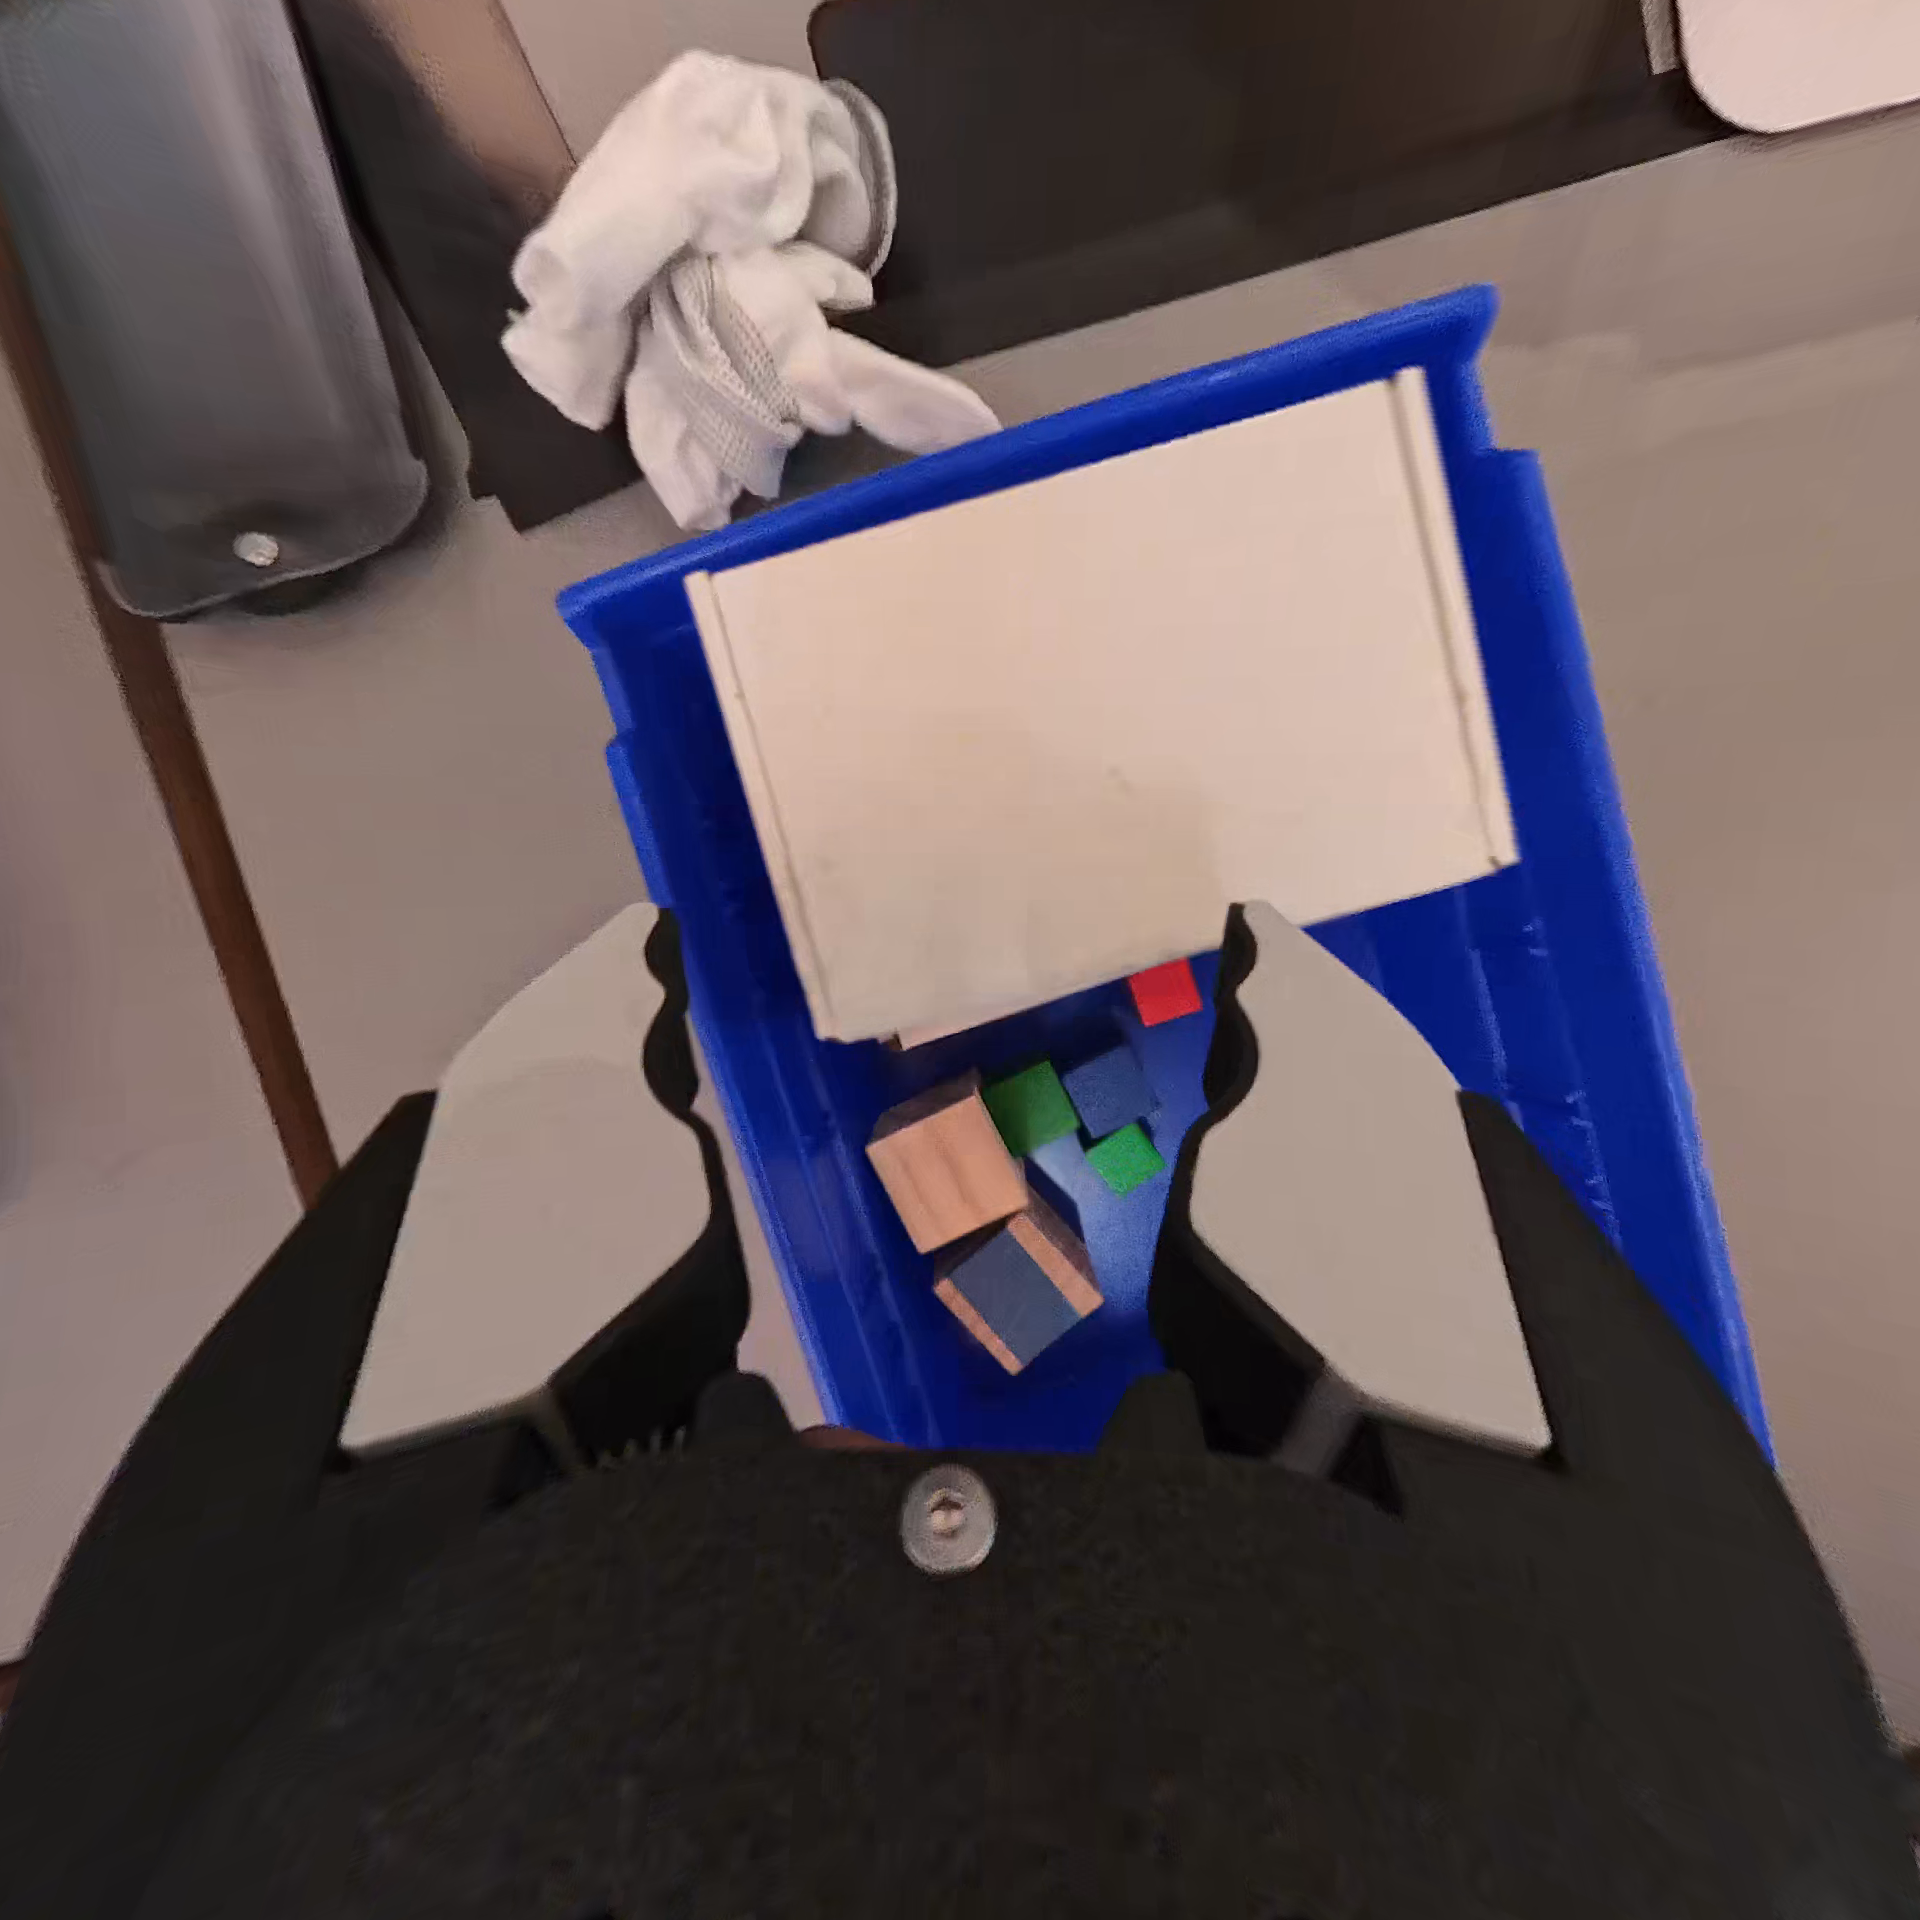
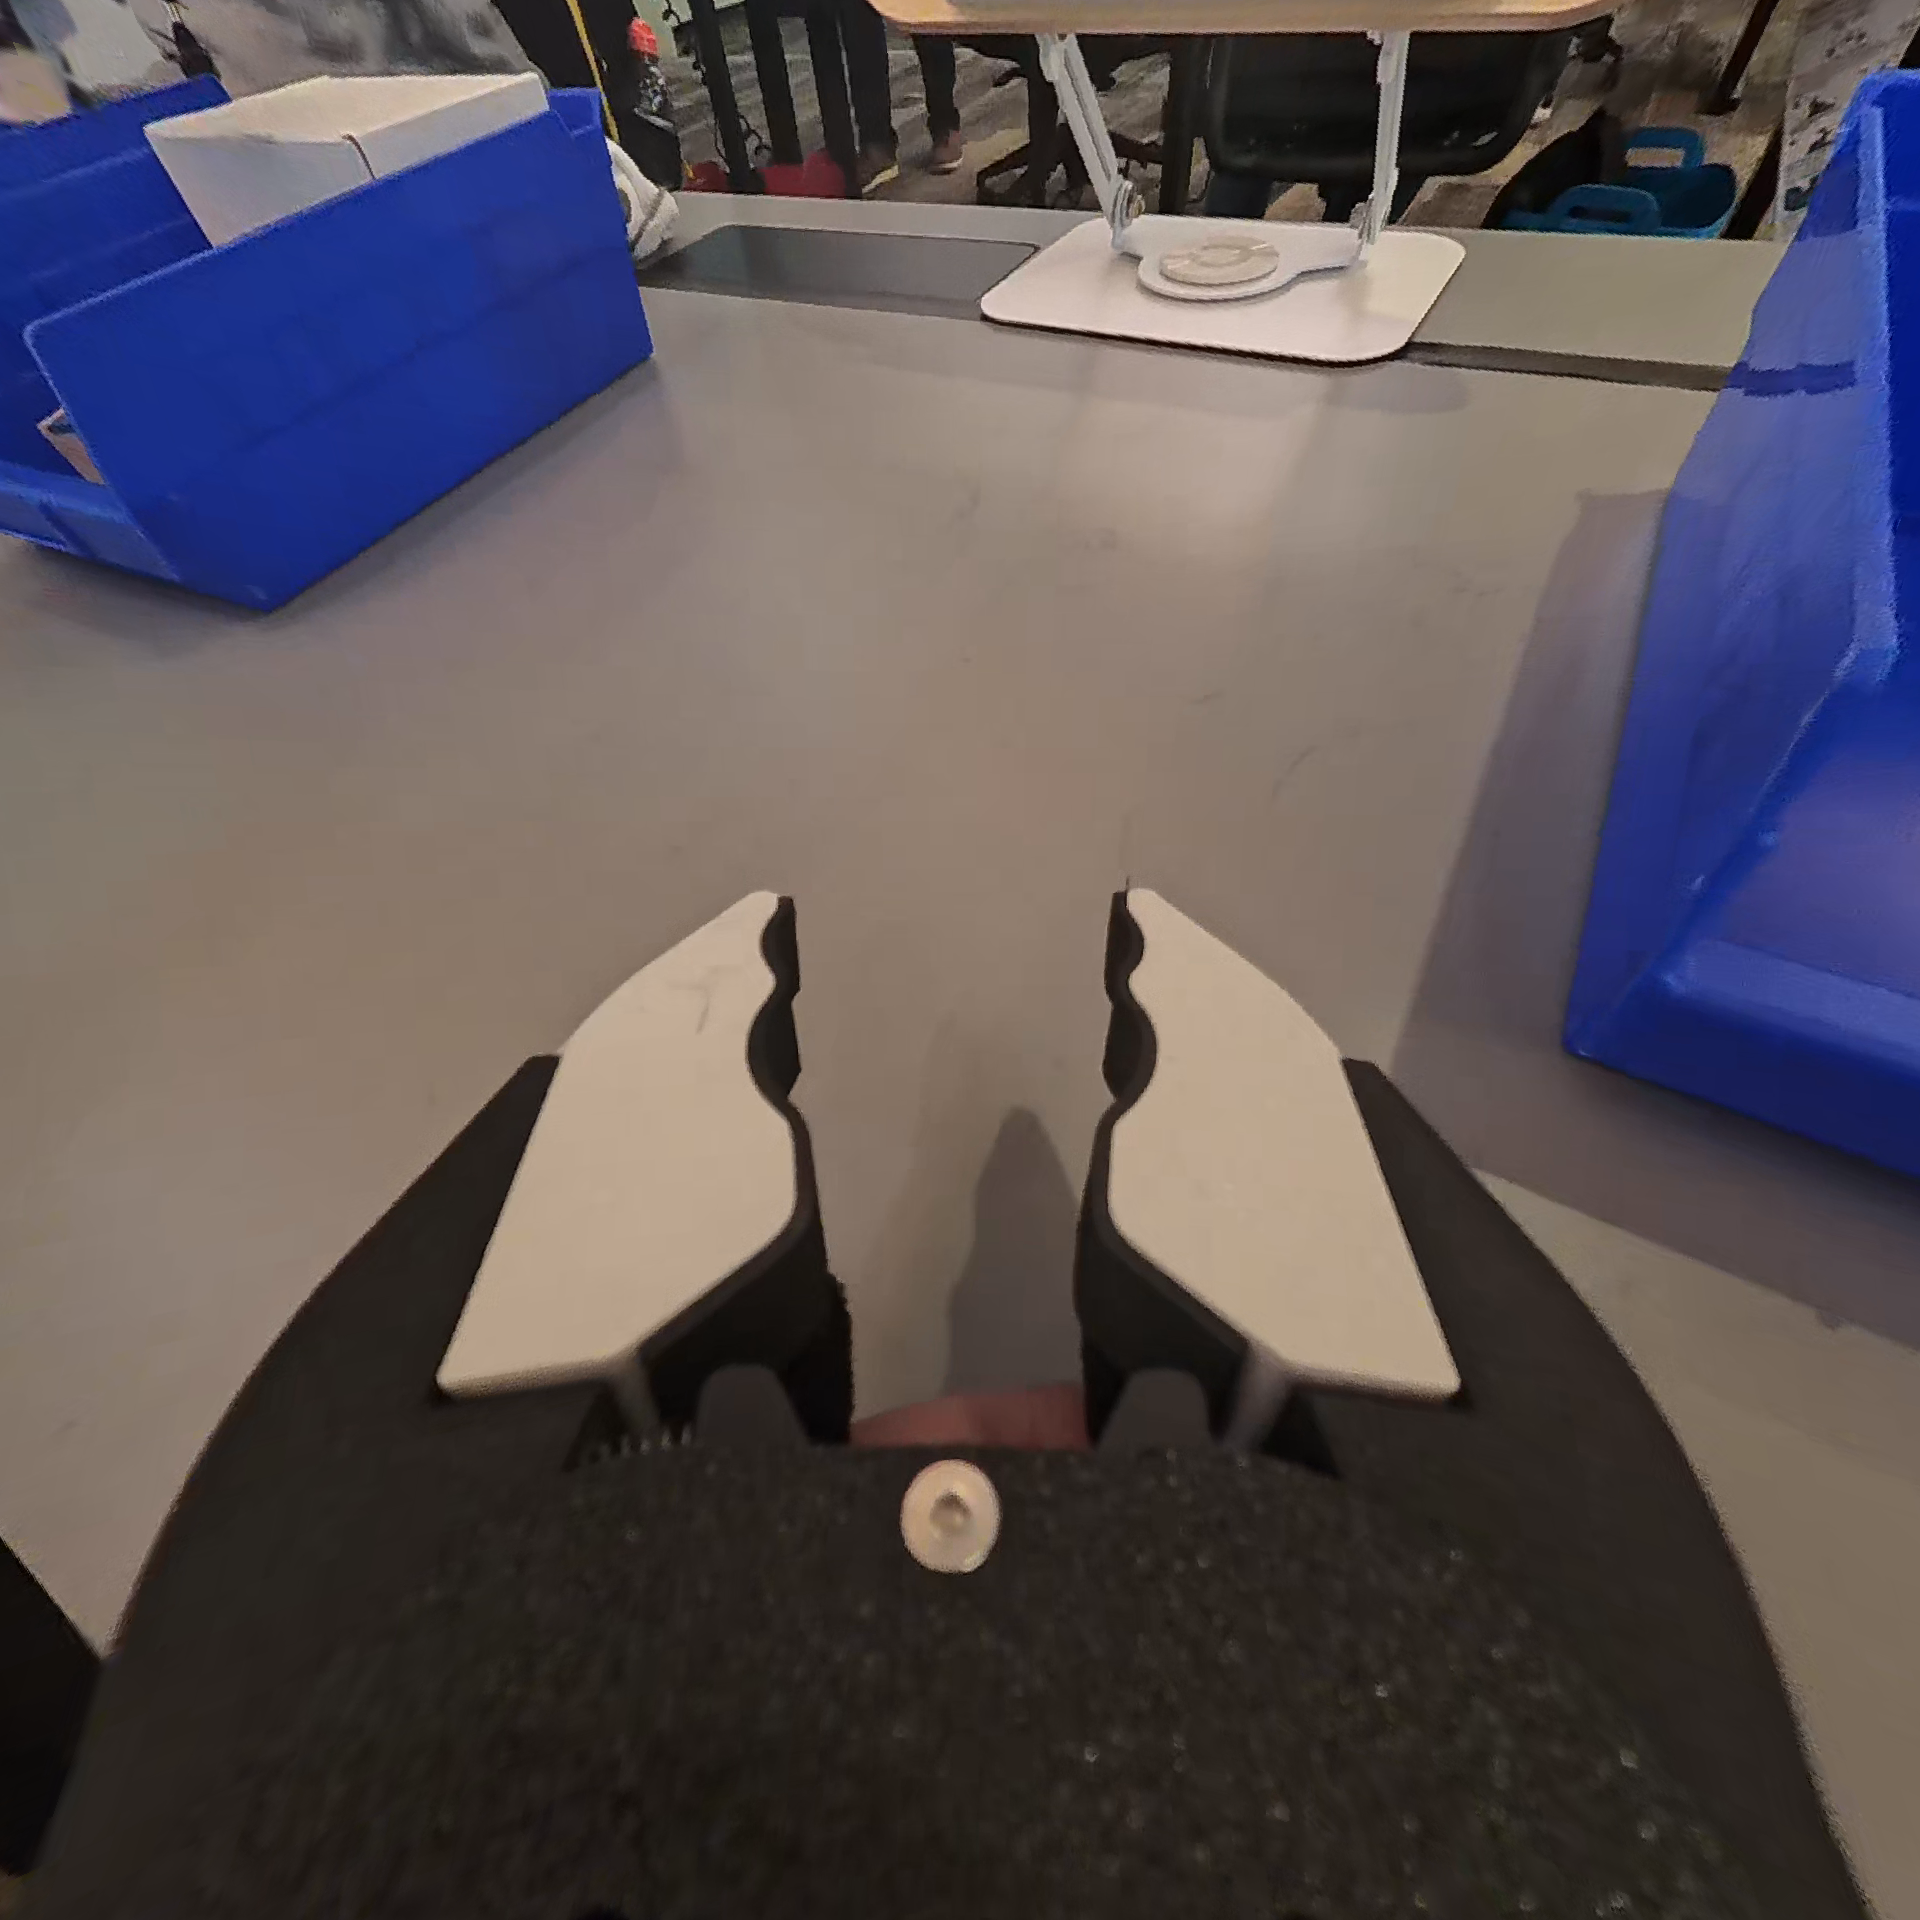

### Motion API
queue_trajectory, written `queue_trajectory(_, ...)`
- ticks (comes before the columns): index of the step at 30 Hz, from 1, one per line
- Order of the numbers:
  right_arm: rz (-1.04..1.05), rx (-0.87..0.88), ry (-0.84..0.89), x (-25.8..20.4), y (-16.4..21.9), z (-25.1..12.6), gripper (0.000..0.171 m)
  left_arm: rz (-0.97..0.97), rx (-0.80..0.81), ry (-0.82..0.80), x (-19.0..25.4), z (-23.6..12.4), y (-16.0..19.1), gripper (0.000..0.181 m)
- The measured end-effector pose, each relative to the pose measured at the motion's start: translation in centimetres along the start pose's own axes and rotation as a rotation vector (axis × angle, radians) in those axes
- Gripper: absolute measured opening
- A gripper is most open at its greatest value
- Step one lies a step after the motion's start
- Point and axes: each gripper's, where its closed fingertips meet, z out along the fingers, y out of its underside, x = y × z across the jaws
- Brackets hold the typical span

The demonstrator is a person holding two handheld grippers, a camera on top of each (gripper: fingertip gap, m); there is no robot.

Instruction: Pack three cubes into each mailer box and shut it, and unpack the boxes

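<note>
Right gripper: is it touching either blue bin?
Apart. Right wrist view shows the right gripper open over bare table, both blue bins well aside.

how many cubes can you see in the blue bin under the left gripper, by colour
Visible in the blue bin, below the white mailer box:
green cubes: 2
blue-faced cubes: 2
red cube: 1
plain wood cube: 1
Total: 6; the box may hide more.

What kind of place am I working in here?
Probably an office or lab workbench: a grey table with blue storage bins, a white monitor-stand base, and chairs and other desks behind it.
</note>
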Motion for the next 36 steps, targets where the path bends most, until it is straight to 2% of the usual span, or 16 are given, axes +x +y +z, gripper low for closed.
queue_trajectory(3, 0.015, -0.002, -0.004, 0.1, 0.1, -0.2, 0.056, -0.024, -0.031, 0.077, -0.8, 1.6, 0.9, 0.090)
queue_trajectory(10, 0.045, -0.008, -0.020, 0.2, 0.4, -0.5, 0.054, 0.117, -0.002, 0.141, 1.0, 3.4, 3.4, 0.092)
queue_trajectory(12, 0.053, -0.011, -0.025, 0.2, 0.4, -0.5, 0.053, 0.164, 0.020, 0.153, 1.6, 3.4, 3.9, 0.102)
queue_trajectory(14, 0.058, -0.017, -0.026, 0.3, 0.5, -0.5, 0.053, 0.192, 0.043, 0.169, 2.3, 2.9, 4.4, 0.088)
queue_trajectory(18, 0.048, -0.024, -0.025, 0.1, 0.6, -0.4, 0.052, 0.273, 0.056, 0.156, 3.9, 1.9, 6.7, 0.090)
queue_trajectory(20, 0.042, -0.036, -0.026, 0.1, 0.7, -0.3, 0.052, 0.339, 0.072, 0.052, 3.6, 1.5, 7.4, 0.082)
queue_trajectory(24, 0.040, -0.055, -0.030, 0.0, 0.9, -0.1, 0.051, 0.543, 0.125, -0.278, 2.1, 0.8, 7.1, 0.088)
queue_trajectory(28, 0.033, -0.066, -0.028, -0.1, 1.0, 0.1, 0.051, 0.811, 0.171, -0.552, 3.0, 0.8, 6.4, 0.088)
queue_trajectory(31, 0.018, -0.068, -0.028, -0.3, 1.0, 0.1, 0.051, 0.926, 0.201, -0.666, 3.5, 1.5, 5.6, 0.085)
queue_trajectory(36, 0.000, -0.063, -0.030, -0.5, 1.0, 0.1, 0.051, 1.062, 0.157, -0.812, 2.6, 3.3, 5.2, 0.076)
